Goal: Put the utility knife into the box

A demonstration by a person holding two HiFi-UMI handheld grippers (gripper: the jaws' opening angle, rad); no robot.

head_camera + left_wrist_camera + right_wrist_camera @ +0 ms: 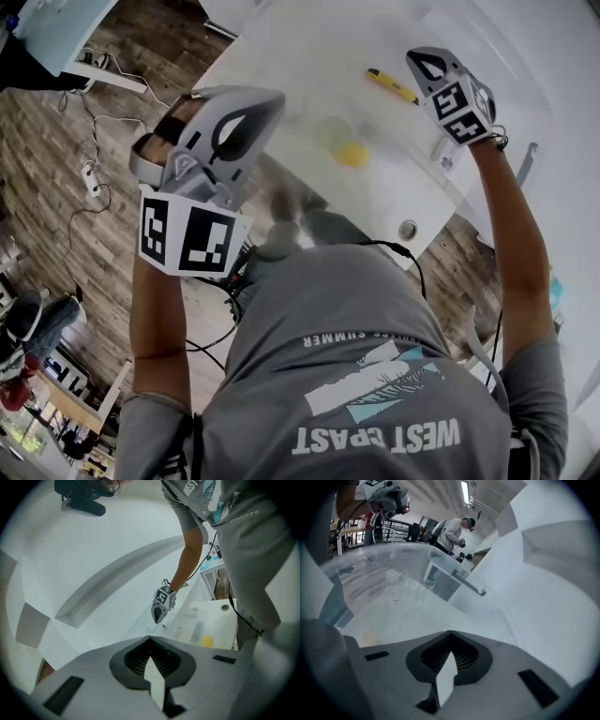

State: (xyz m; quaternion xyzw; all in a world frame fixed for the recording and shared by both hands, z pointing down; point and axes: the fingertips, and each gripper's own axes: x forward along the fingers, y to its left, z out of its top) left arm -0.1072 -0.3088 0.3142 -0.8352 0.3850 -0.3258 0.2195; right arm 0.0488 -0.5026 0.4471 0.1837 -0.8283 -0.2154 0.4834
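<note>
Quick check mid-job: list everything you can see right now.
yellow utility knife: one, yellow with black tip, far side of table.
clear plastic box: one, transparent, mid-table.
small yellow object: one, yellow, seen through the box.
white table: one, white, in front of person.
white power strip: one, white, on wooden floor.
left gripper: one, grey, shut, empty.
right gripper: one, grey, shut, empty, by the box.
</note>
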